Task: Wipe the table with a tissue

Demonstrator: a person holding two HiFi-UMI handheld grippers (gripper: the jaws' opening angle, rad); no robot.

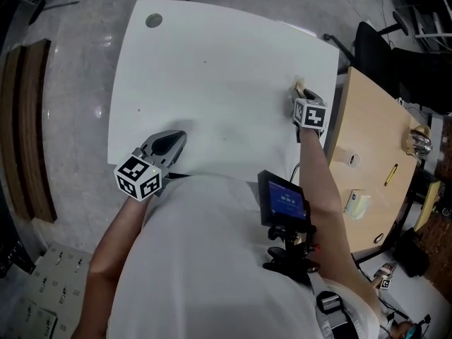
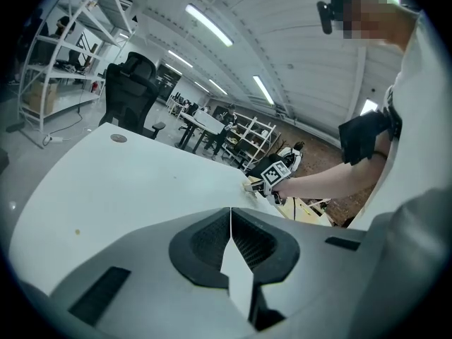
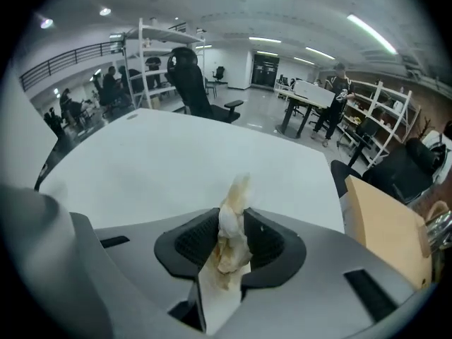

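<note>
The white table [image 1: 212,69] fills the middle of the head view. My right gripper [image 1: 299,90] is at the table's right edge, shut on a crumpled, stained tissue [image 3: 236,196] that sticks up from between its jaws [image 3: 236,221]. The tissue [image 1: 299,85] shows as a small pale wad at the tips, against the tabletop. My left gripper [image 1: 173,141] rests over the table's near left part, its jaws closed tip to tip with nothing in them [image 2: 231,214]. From the left gripper view the right gripper [image 2: 254,184] is seen across the table [image 2: 127,182].
A wooden desk [image 1: 374,140] stands right beside the table, carrying a tape roll [image 1: 351,159], a yellow pen [image 1: 390,174] and small items. A black office chair [image 1: 374,44] is behind it. A round grommet [image 1: 154,20] marks the table's far left corner.
</note>
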